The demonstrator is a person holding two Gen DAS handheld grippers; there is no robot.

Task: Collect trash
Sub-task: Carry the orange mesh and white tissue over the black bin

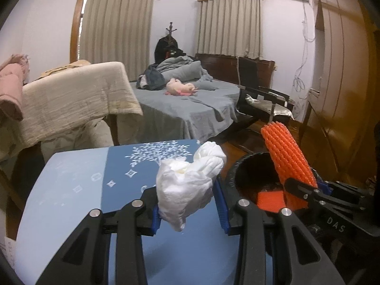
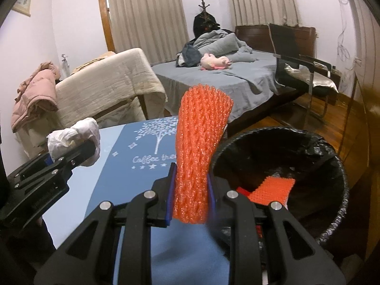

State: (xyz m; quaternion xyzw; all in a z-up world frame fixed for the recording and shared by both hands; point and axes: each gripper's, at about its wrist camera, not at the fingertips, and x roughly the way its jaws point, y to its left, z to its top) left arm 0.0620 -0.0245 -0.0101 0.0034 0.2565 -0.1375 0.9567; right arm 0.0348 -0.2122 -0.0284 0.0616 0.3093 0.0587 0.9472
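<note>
A crumpled white tissue wad (image 1: 190,185) is seen clamped at its lower half, its bulged upper part raised above the blue patterned table (image 1: 78,185). An orange foam net sleeve (image 2: 201,156), tubular and standing upright, is pinched at its lower end beside the bin rim. A black-lined trash bin (image 2: 332,156) is noted just beside the table, with a second orange net piece (image 2: 273,190) lying inside.
</note>
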